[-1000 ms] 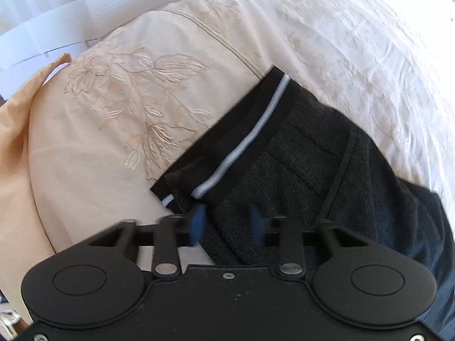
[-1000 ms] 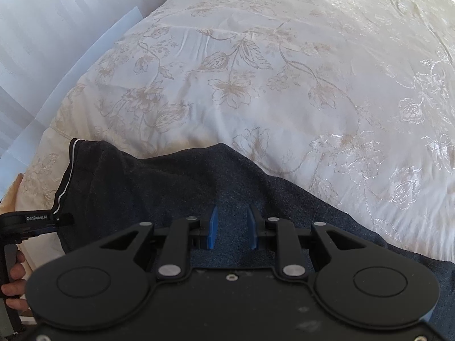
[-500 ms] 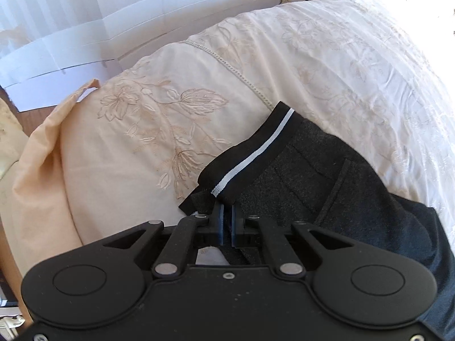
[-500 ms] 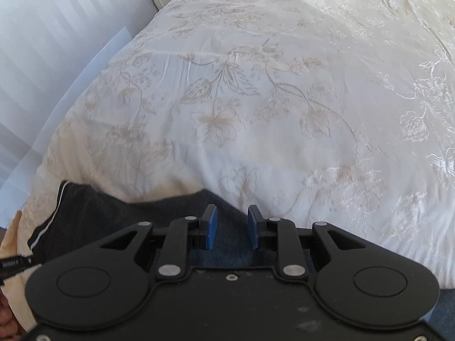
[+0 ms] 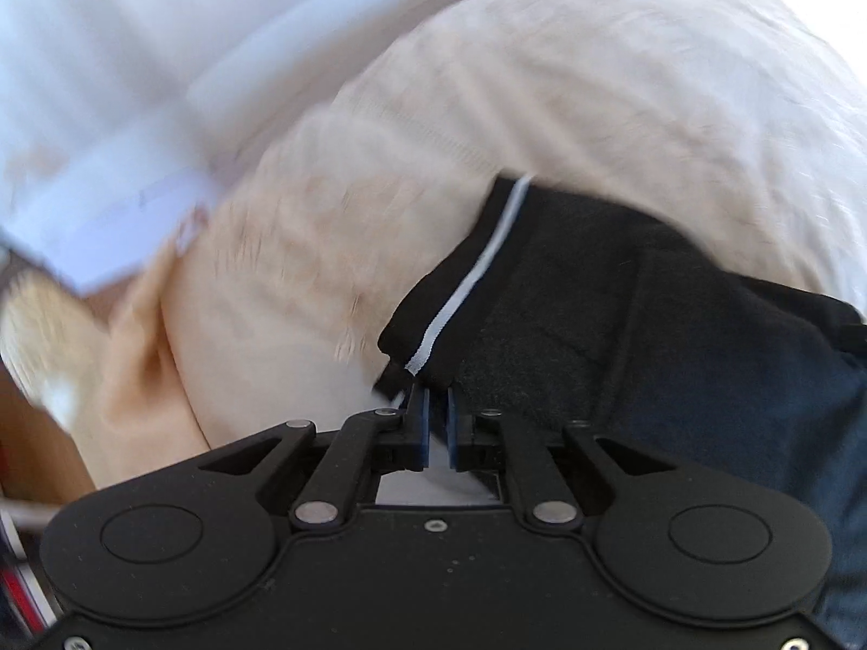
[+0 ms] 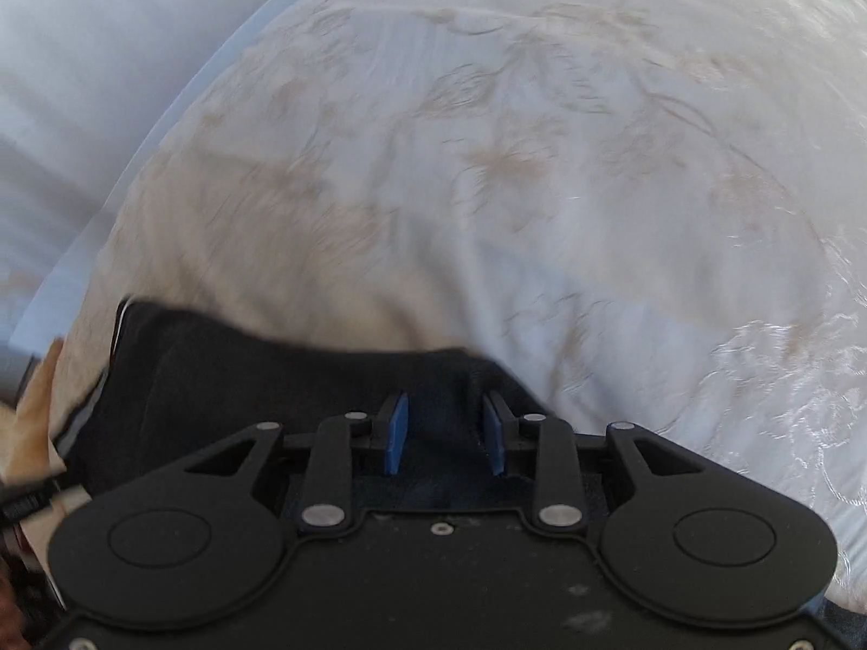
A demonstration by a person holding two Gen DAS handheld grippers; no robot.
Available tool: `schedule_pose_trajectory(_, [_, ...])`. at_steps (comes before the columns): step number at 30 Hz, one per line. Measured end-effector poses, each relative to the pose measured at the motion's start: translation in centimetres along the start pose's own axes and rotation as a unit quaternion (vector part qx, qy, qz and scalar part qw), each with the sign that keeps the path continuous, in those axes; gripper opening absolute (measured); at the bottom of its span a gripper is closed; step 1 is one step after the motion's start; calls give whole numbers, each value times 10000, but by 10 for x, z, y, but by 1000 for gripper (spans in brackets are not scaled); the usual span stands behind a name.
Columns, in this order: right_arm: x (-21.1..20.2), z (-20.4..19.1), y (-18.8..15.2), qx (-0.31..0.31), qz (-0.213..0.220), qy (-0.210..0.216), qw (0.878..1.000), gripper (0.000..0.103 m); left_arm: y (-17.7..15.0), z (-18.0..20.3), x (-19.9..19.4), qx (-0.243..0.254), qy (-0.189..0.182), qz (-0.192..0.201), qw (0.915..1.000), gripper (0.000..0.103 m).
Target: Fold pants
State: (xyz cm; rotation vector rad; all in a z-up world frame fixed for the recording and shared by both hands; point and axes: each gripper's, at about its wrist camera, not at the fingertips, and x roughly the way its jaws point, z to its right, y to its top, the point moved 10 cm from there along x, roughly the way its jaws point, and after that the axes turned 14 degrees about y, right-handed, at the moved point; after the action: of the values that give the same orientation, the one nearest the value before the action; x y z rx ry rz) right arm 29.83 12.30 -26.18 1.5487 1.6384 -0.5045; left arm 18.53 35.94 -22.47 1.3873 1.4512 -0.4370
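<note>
**Dark pants pinched at the waistband on a cream bed**

Dark charcoal pants [image 5: 623, 314] lie on the bed [image 5: 596, 81], which wears a cream cover embroidered with pale flowers. Seen from the left wrist, a black waistband [image 5: 460, 281] with a thin white stripe runs diagonally up from the fingertips, and the cloth beyond it spreads to the right, turning bluish at the frame's edge. To the left of the bed, white panels [image 5: 108, 108] show, heavily blurred. The left hand-held gripper [image 5: 438, 406] has its blue pads [image 5: 424, 422] drawn nearly together on the lower corner of the waistband, pinching the fabric; a slim gap remains between them, with white showing behind.

In the right wrist view, the same pants [image 6: 260, 379] lie low in the frame, their striped waistband edge at the far left and their upper edge curving across the floral bed cover [image 6: 542, 162]. The right hand-held gripper [image 6: 443, 436] has its blue pads [image 6: 395, 433] spread well apart, with dark blue cloth lying between and below them; no fabric is clamped. At the bottom left corner a black part of the other tool [image 6: 27, 504] is just visible. Both views are smeared by motion blur.
</note>
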Motion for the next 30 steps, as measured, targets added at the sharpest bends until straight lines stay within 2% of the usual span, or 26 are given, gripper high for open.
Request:
schedule_pose_trajectory(2, [0, -8, -7, -219, -6, -13, 9998, 33, 10, 9, -17, 141, -74, 274, 9995, 14])
schedule_pose_trajectory(5, [-1, -8, -11, -145, -2, 70, 9999, 33, 23, 38, -26, 446, -419, 548, 9966, 18])
schedule_pose_trajectory(8, [-2, -2, -8, 63, 2, 163, 9998, 33, 30, 53, -28, 418, -424, 454, 9972, 19])
schedule_pose_trajectory(10, [-1, 0, -5, 129, -29, 189, 9997, 33, 34, 58, -38, 291, -634, 520, 9962, 19])
schedule_pose_trajectory(13, [-2, 2, -5, 209, -56, 308, 9993, 33, 33, 76, -41, 563, -952, 598, 9921, 20])
schedule_pose_trajectory(17, [2, 8, -4, 386, -57, 359, 9986, 34, 14, 108, -10, 890, -1149, 351, 9888, 20])
schedule_pose_trajectory(20, [4, 12, 0, 503, -30, 366, 9981, 34, -16, 125, 22, 1363, -960, -133, 9859, 20])
schedule_pose_trajectory(25, [7, 15, 6, 429, -132, 374, 9983, 34, -37, 125, 30, 1601, -941, 69, 9826, 20])
schedule_pose_trajectory(30, [13, 14, 4, 482, -307, 664, 9962, 35, -38, 121, 36, 1330, -1087, -200, 9849, 20])
